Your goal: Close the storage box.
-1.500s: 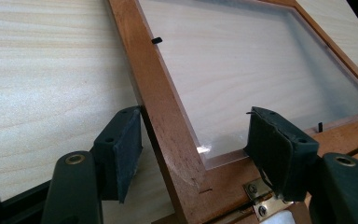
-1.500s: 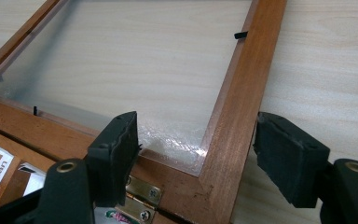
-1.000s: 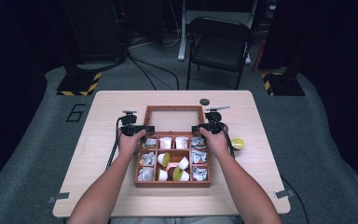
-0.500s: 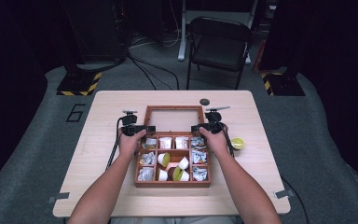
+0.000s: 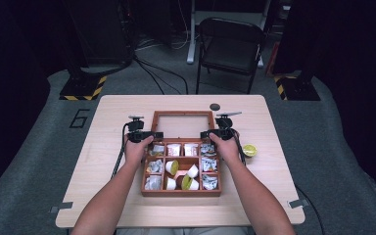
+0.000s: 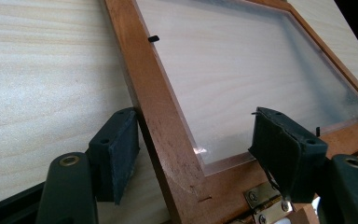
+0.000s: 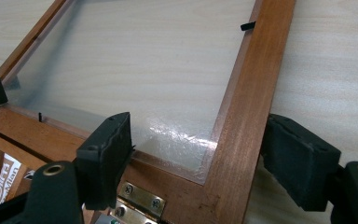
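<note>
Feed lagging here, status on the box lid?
Left gripper, right gripper open, each straddling a side rail. Lid flat open on table. Nothing in the way.

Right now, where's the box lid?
In the high view the lid lies open and flat on the table, hinged to the far edge of the wooden box, with the left gripper and right gripper straddling its near corners.

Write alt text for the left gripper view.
The left gripper straddles the wooden side rail of an open box lid, its two black jaws standing apart on either side without pressing. The lid's clear pane shows the pale wooden table beneath, and a brass hinge sits at the bottom.
</note>
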